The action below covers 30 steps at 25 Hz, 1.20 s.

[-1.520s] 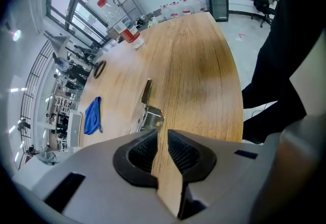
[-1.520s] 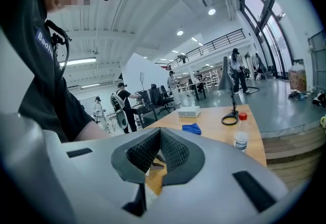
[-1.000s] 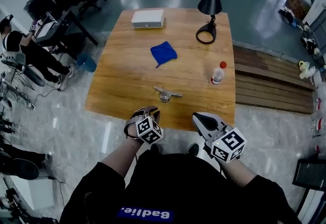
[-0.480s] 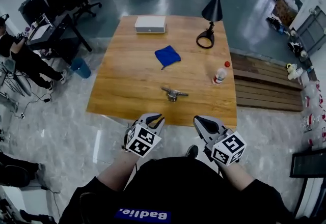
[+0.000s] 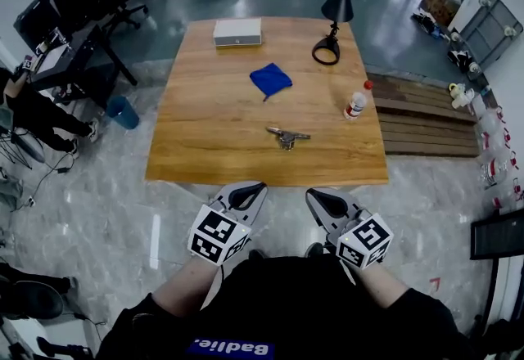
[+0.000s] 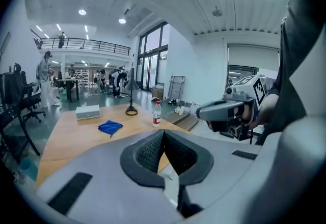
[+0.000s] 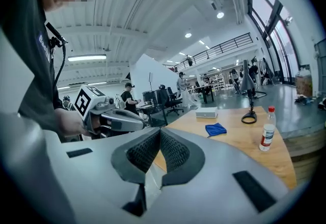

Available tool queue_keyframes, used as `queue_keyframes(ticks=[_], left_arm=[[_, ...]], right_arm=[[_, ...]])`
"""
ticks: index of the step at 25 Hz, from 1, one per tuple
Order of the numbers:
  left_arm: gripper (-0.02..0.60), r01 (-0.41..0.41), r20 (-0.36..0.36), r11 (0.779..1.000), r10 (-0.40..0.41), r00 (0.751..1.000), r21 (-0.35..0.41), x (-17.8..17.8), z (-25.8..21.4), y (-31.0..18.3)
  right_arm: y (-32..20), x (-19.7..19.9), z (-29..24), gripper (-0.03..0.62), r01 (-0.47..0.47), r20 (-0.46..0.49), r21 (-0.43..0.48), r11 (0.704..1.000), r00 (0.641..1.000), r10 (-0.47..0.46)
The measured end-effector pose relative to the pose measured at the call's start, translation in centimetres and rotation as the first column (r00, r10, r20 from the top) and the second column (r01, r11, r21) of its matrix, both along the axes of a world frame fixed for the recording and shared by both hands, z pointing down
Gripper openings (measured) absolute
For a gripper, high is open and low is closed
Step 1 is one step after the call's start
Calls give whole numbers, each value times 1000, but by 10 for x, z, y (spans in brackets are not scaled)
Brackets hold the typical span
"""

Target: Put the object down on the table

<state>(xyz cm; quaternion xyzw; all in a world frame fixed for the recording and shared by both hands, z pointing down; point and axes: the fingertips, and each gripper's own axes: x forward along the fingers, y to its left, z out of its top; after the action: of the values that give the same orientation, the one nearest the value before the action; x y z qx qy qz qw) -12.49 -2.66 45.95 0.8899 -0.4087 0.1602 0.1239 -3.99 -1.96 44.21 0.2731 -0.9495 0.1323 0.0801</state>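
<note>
A small silvery metal object (image 5: 286,137) lies on the wooden table (image 5: 205,146), near the middle of its near half, and nothing touches it. My left gripper (image 5: 246,191) and right gripper (image 5: 318,198) hang side by side over the floor, short of the table's near edge. Both are shut with nothing between the pads. In the left gripper view the pads (image 6: 153,149) meet at their tips, and the right gripper (image 6: 224,111) shows beside them. The right gripper view shows the same closed pads (image 7: 173,149) and the left gripper (image 7: 117,118).
On the table lie a blue cloth (image 5: 271,78), a white box (image 5: 237,32) at the far edge, a black desk lamp (image 5: 327,47) and a red-capped bottle (image 5: 354,102). A low wooden platform (image 5: 426,117) adjoins the table's right side. Chairs and desks (image 5: 74,15) stand at the left.
Both grippers have drawn back from the table's near edge as the person stepped away. The metal object stays where it lay on the table.
</note>
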Motion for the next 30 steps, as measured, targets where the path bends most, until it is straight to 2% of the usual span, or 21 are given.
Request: queue_keyframes(ticks=[2,7,12,22,30], left_arm=[[9,9,-28,999,-8,1000,33,6,-15,4],[9,57,-200,994,-38,979,90,42,-50,21],[8,33,-247,994,-6,969,107,81,-62,14],[8,3,-229,996,17,973,84,116,-57,22],[8,-3,-222,997,19,975,73,123,-53,30]], right_arm=[[2,1,-6,5,13,9,15,1000,1000,-13],[4,24,-32,5,31,18,85,996,999,-33],[-2,59,-37,5,14,41,117,993,999,-19],[11,84,-46,5,28,67,135,990,997,-37],[20,91,-45,5,27,65,139,990,997,-37]])
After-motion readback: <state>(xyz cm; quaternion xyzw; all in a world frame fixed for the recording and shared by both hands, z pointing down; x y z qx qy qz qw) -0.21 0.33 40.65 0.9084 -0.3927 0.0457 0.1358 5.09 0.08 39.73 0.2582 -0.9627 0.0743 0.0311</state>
